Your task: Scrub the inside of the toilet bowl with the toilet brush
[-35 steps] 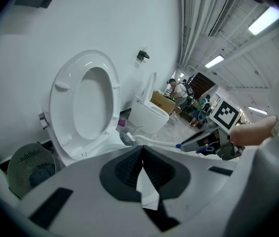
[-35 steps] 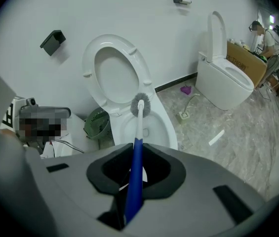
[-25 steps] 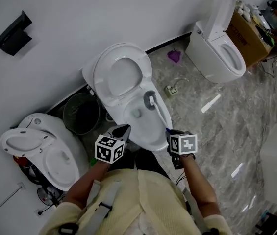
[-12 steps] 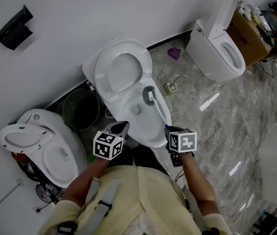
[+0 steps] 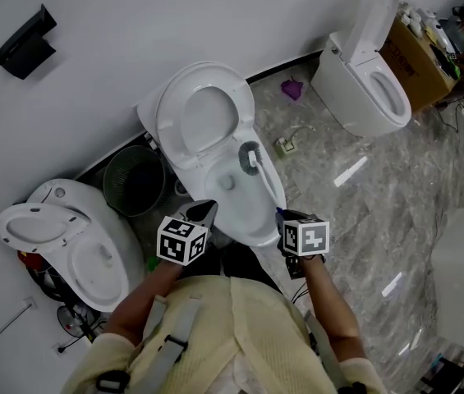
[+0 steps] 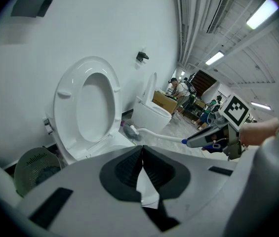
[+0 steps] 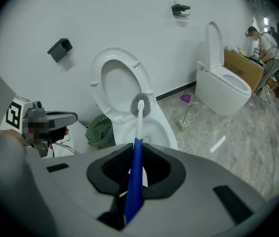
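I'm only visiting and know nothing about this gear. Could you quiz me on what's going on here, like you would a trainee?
1. True or false: the right hand-held gripper is shut on the blue handle of the toilet brush.
2. Where is the brush's bristle end? A) at the middle toilet bowl B) in the green basket C) on the floor
3. Fill in: the left hand-held gripper holds ___.
Key: 1 true; 2 A; 3 nothing, its jaws are together.
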Motion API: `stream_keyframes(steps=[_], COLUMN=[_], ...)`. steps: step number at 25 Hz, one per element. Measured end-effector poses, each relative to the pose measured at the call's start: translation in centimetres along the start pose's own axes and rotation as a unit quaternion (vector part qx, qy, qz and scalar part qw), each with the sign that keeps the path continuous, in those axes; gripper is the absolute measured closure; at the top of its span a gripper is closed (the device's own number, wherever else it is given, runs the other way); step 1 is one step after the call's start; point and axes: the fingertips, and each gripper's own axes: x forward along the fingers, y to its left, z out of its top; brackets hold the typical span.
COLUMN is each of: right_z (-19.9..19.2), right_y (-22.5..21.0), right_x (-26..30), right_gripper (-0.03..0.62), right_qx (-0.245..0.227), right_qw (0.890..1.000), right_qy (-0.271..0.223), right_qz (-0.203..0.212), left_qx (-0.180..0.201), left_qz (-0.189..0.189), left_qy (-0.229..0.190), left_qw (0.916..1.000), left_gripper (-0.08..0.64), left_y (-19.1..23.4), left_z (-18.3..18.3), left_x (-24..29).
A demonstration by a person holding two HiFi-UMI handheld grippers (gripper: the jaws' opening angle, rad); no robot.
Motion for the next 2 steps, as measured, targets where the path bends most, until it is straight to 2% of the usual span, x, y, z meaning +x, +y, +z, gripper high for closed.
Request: stream_keyframes(steps=[2], right_z=[-0.15], right_y=[-0.3], right_x=[-0.21], right_gripper=[0.52], right_qx=[-0.003], right_qw=[1.0], right_qy=[0.0], right_qz=[-0.001], left_qx=[0.001], left_qz=[0.001], left_qy=[0.0], left_qw=[1.0], left_gripper=[0.548], left_y=[-0.32], left_z=[-0.04], left_x=[0.06])
